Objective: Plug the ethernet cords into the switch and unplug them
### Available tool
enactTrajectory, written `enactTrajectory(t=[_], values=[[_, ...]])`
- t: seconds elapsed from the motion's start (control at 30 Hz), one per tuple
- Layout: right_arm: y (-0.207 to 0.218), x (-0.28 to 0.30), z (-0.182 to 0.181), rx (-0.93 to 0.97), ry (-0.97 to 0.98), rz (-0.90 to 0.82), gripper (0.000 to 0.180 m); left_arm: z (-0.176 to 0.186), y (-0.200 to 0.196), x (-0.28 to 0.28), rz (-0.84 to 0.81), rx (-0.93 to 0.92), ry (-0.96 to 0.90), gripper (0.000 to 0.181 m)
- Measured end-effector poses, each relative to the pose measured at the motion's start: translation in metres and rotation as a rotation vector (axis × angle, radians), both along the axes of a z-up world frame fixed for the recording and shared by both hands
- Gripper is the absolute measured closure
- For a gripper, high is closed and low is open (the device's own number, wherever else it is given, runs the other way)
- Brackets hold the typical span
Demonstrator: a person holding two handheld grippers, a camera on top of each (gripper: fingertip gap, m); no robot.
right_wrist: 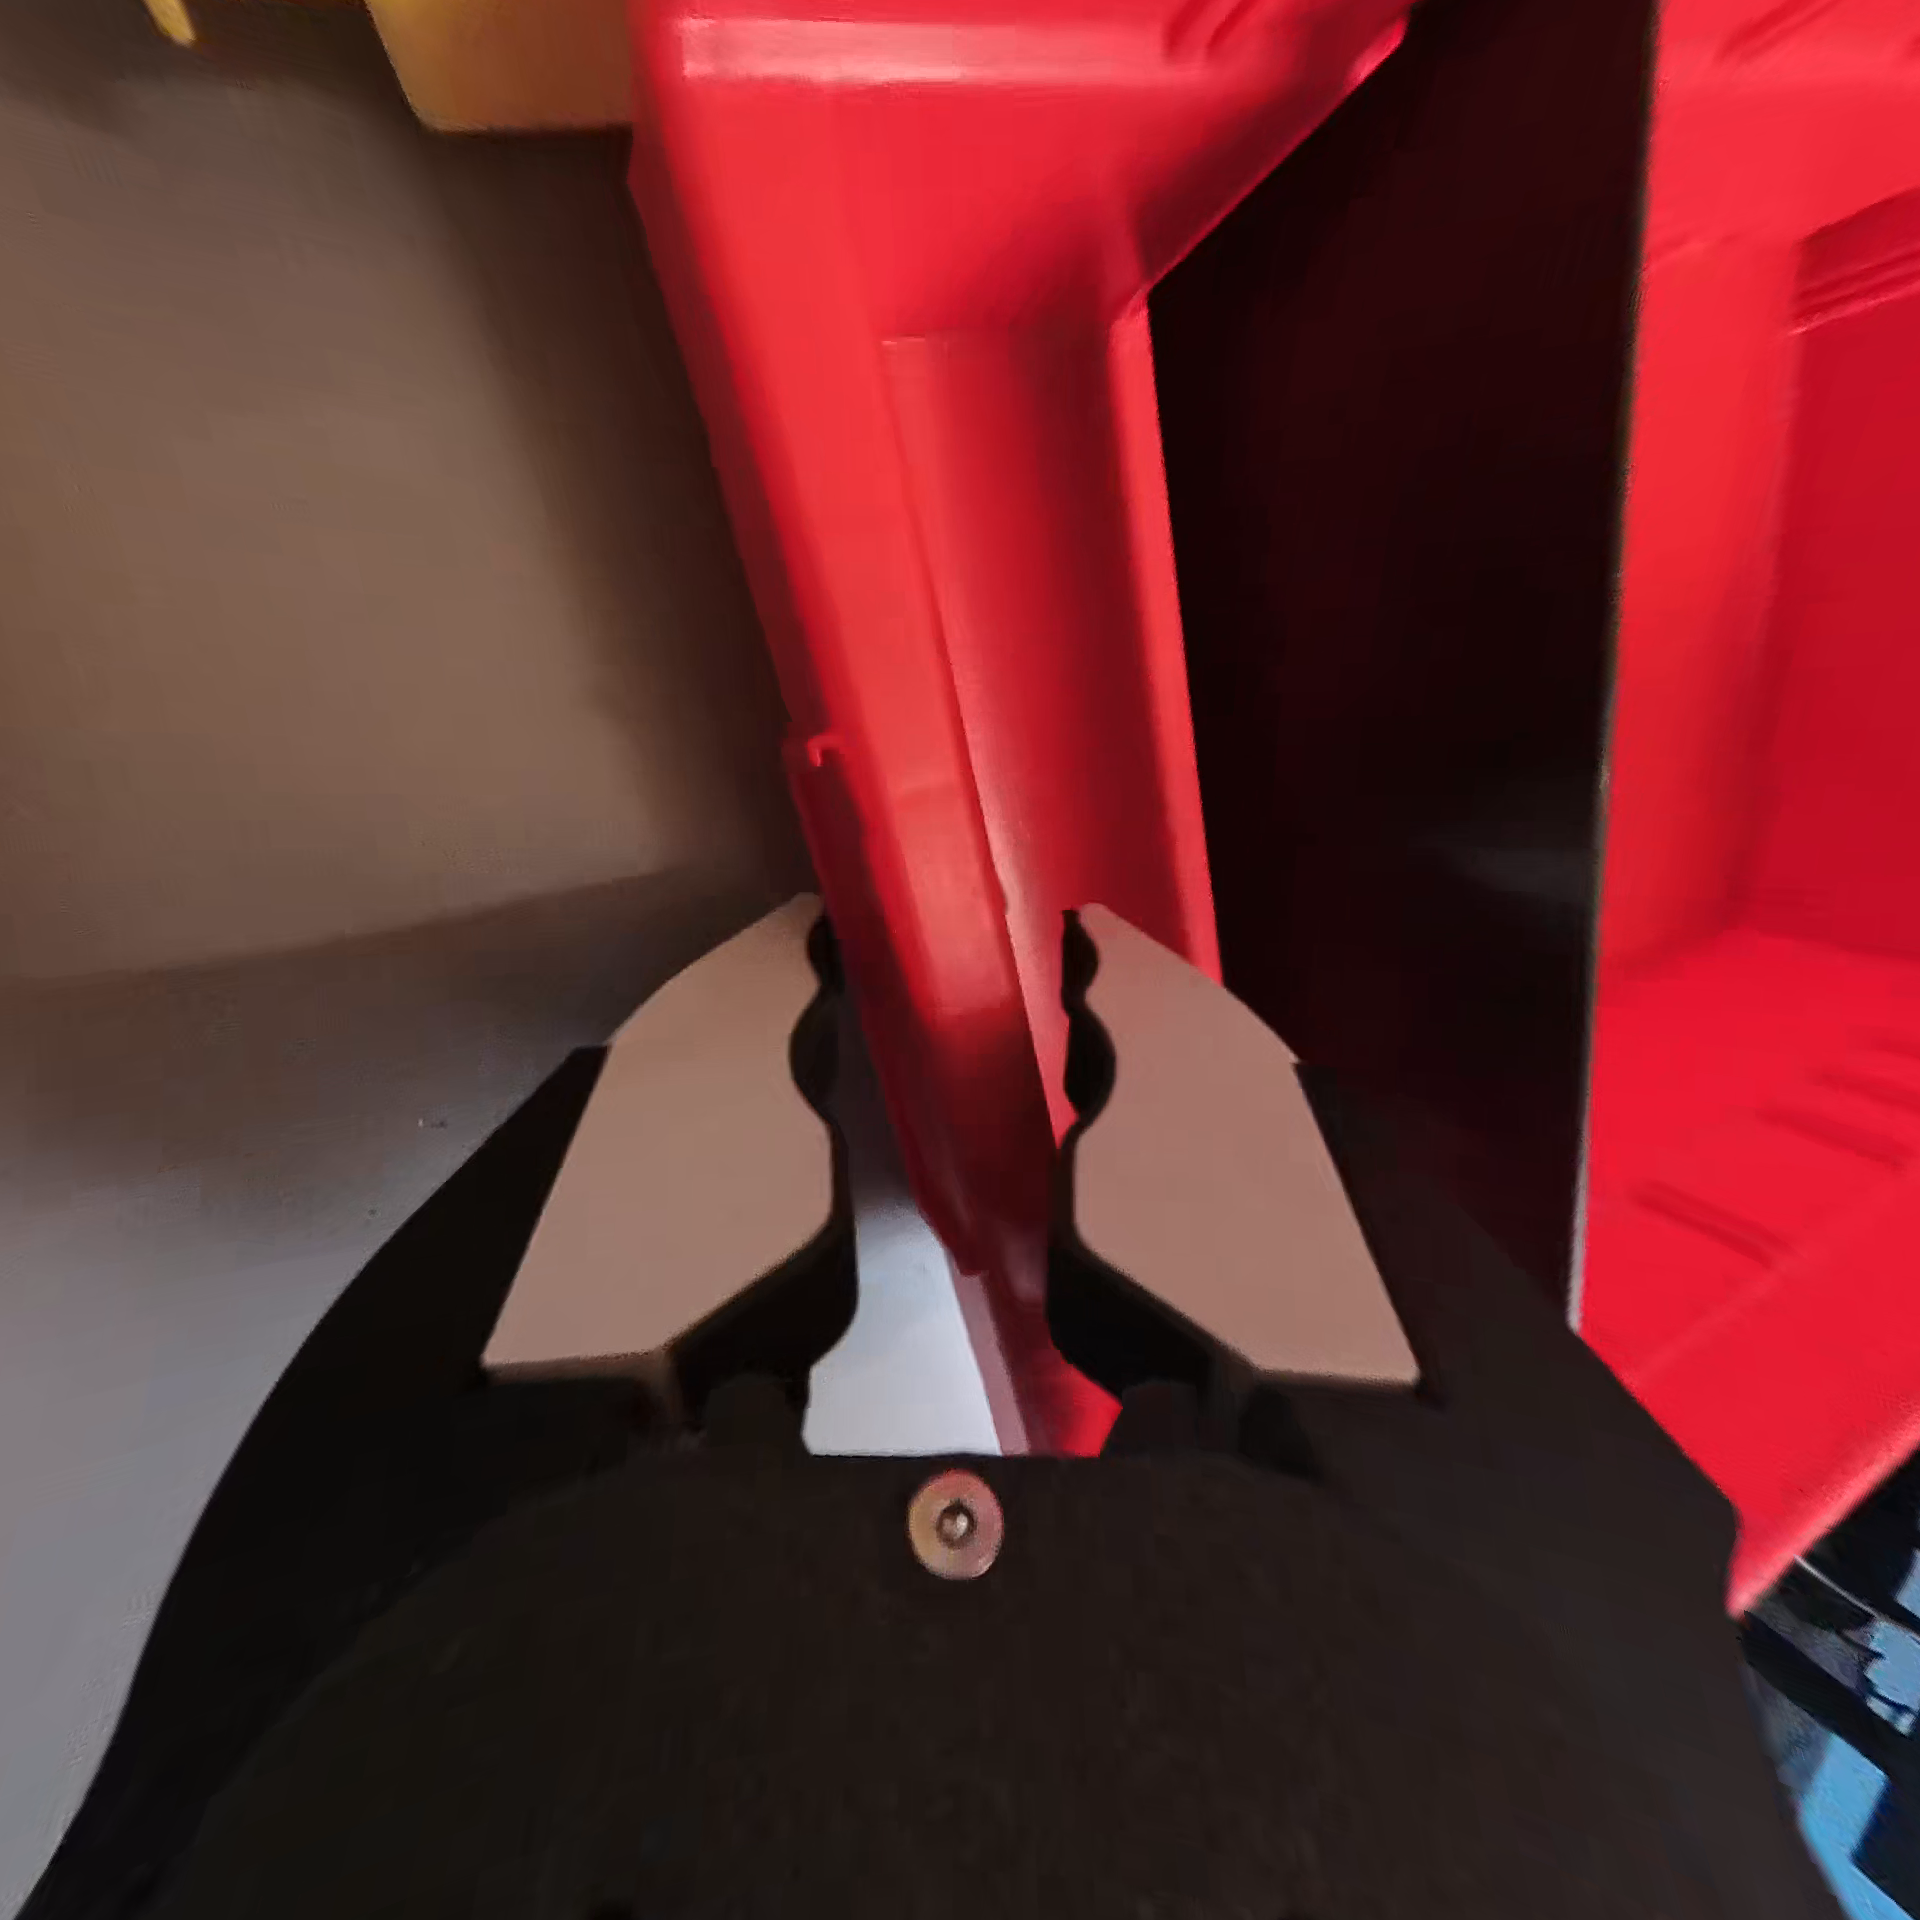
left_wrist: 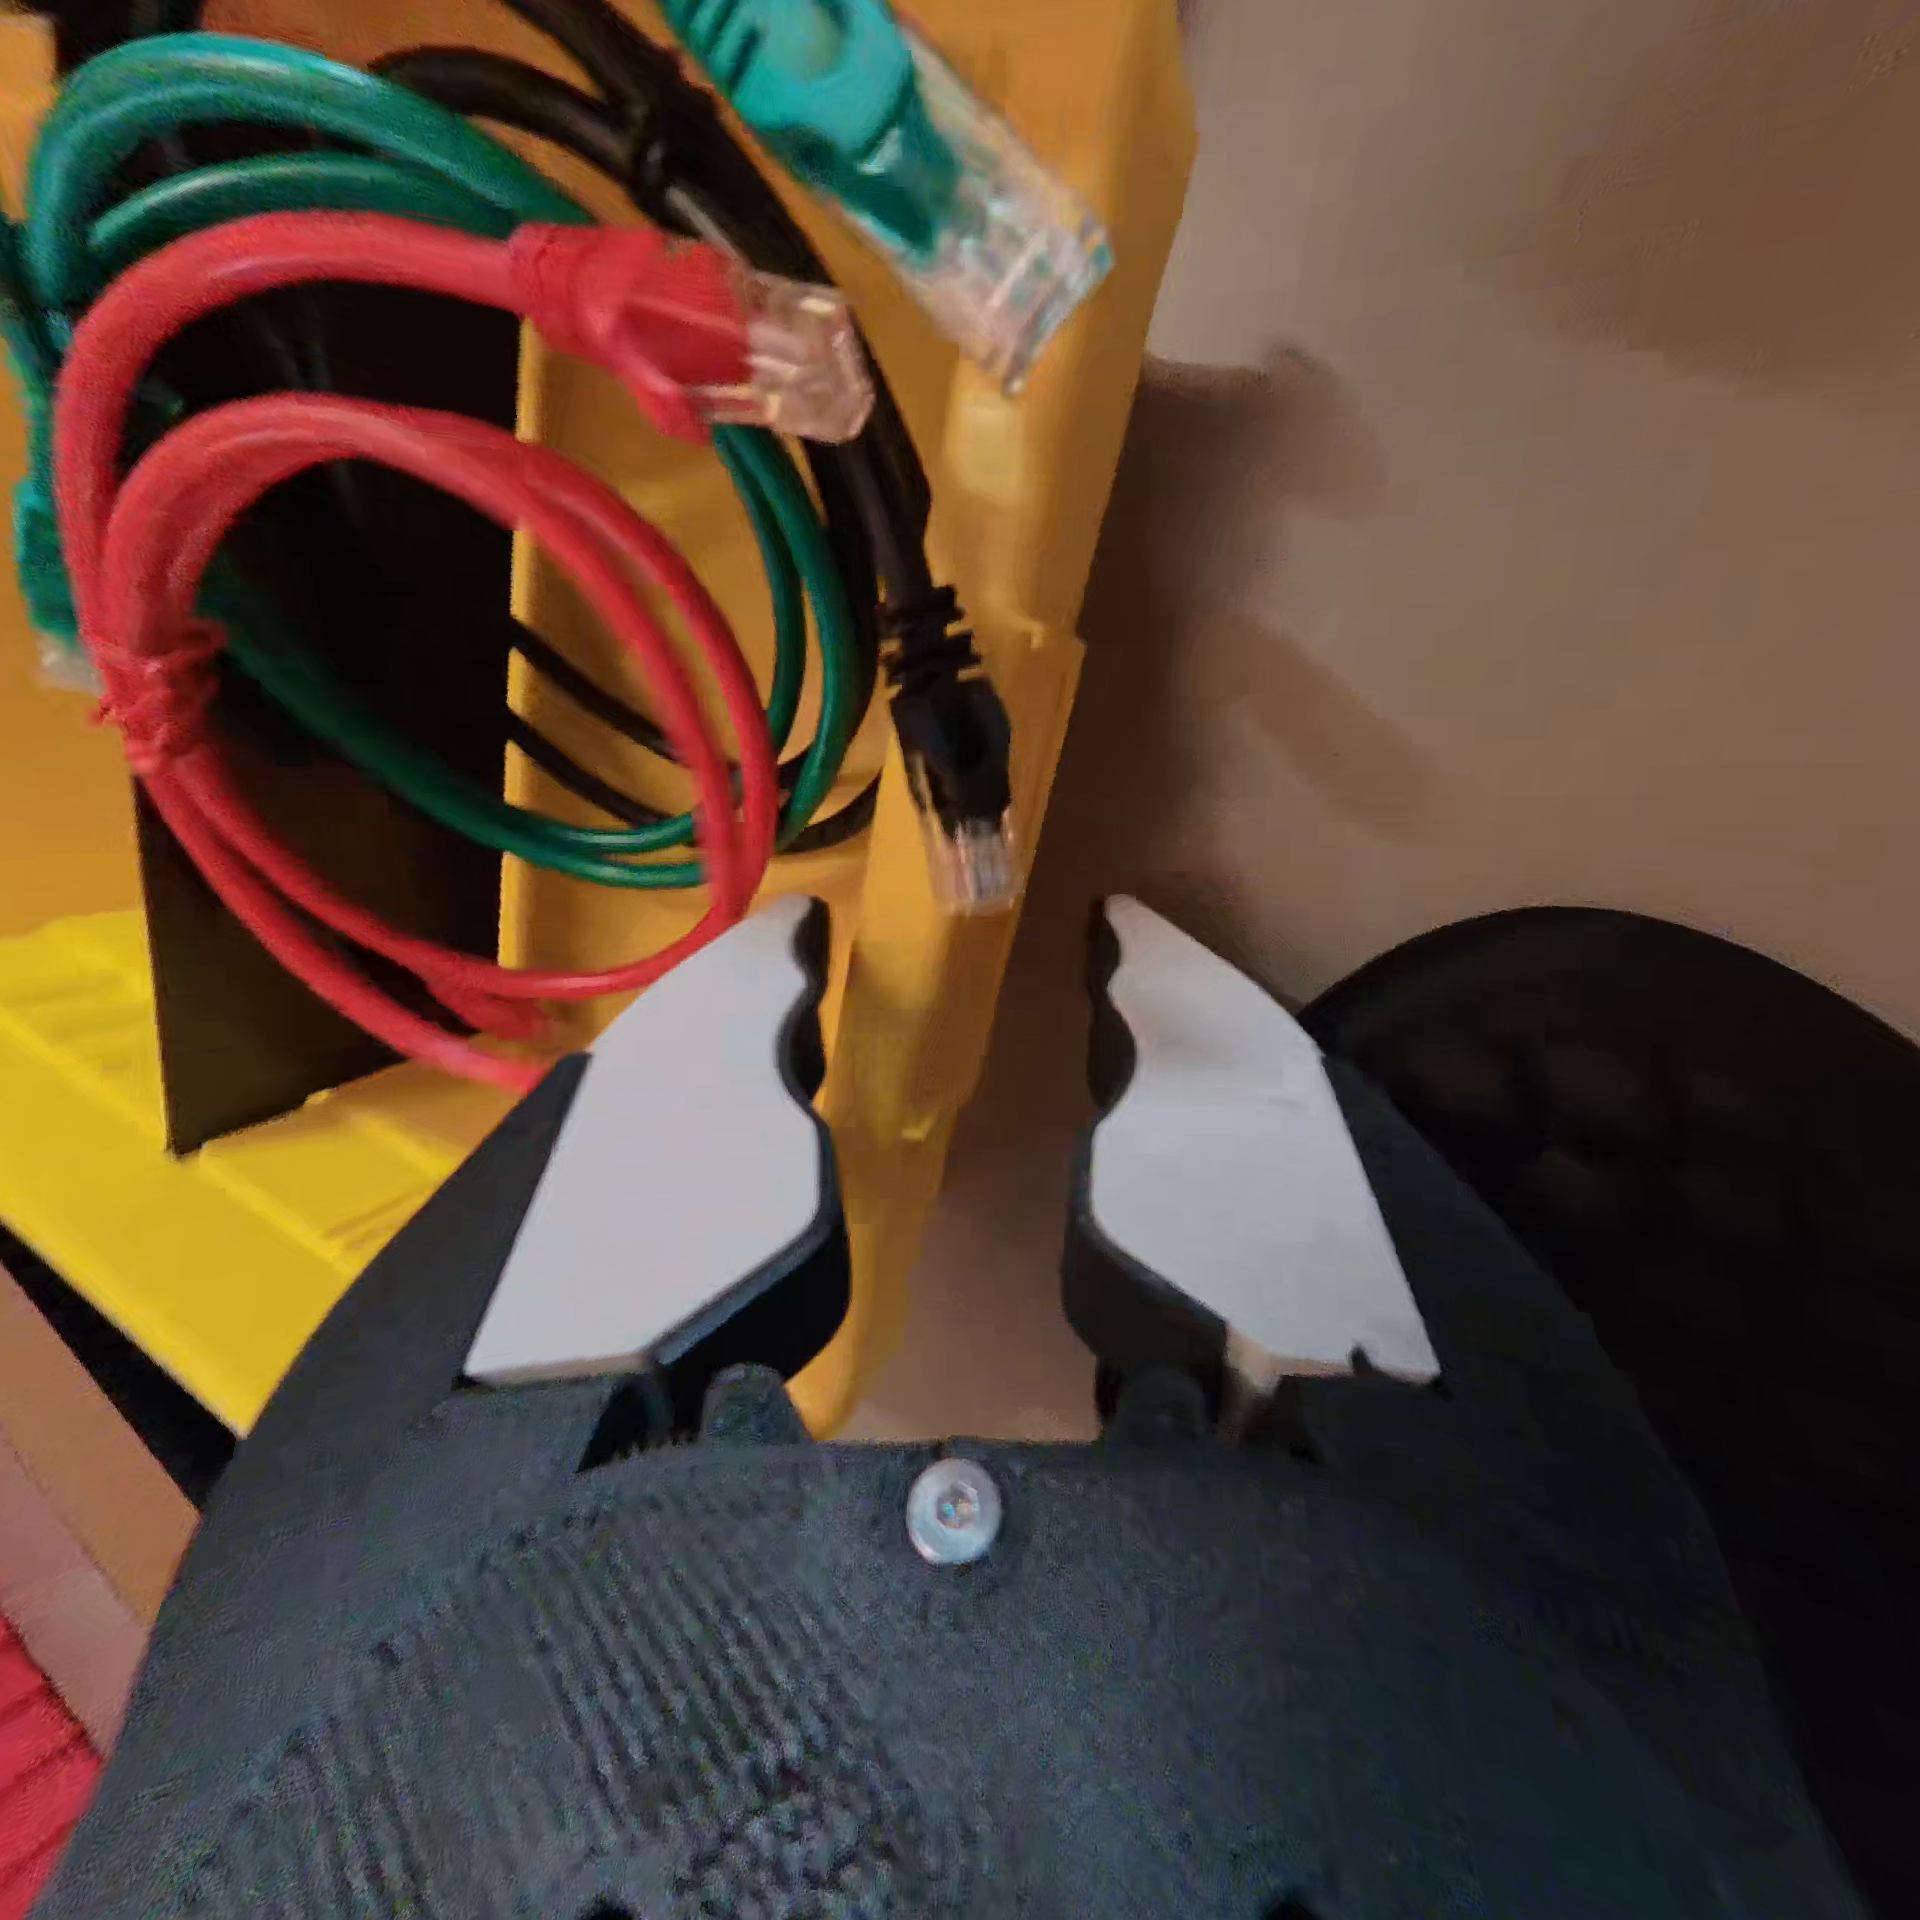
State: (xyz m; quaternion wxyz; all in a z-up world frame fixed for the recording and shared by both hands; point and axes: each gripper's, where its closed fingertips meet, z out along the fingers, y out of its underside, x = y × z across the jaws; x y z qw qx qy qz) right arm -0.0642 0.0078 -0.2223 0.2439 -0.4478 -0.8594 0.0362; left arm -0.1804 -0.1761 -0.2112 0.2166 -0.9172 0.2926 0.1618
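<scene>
In the left wrist view, several coiled ethernet cords hang over the edge of a yellow bin point(left_wrist: 997, 540): a red cord point(left_wrist: 665, 322), a green cord point(left_wrist: 904, 166) and a black cord point(left_wrist: 951, 727), each with a clear plug at its end. My left gripper point(left_wrist: 951, 914) is open and empty, just below the black cord's plug. In the right wrist view, my right gripper point(right_wrist: 940, 920) is open and empty, its jaws standing on either side of the front corner of a red bin point(right_wrist: 935, 520). No switch shows in either view.
A black divider point(left_wrist: 312, 831) stands inside the yellow bin, and another black divider point(right_wrist: 1434, 727) stands in the red bin. A dark rounded object point(left_wrist: 1621, 1195) lies right of my left gripper. A beige surface point(right_wrist: 312, 623) lies left of the red bin.
</scene>
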Motion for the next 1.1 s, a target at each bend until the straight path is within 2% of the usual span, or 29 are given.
enactTrajectory(t=[0.1,0.33,0.63,0.93,1.1], values=[[0.0,0.01,0.002,-0.011,0.043,-0.008,0.14,-0.002,0.007,-0.001,-0.019,-0.015,-0.011,0.15],[0.005,0.088,0.005,0.016,0.109,-0.15,0.145,-0.003,0.012,-0.003,-0.034,0.011,0.014,0.15],[0.071,0.187,0.006,0.084,0.109,-0.336,0.145,-0.003,0.03,-0.009,-0.022,0.022,-0.001,0.151],[0.14,0.203,0.005,0.139,0.097,-0.435,0.146,-0.003,0.06,-0.034,-0.022,0.045,-0.039,0.152],[0.155,0.199,0.006,0.135,0.107,-0.451,0.146,-0.003,0.071,-0.045,-0.011,0.053,-0.039,0.152]])
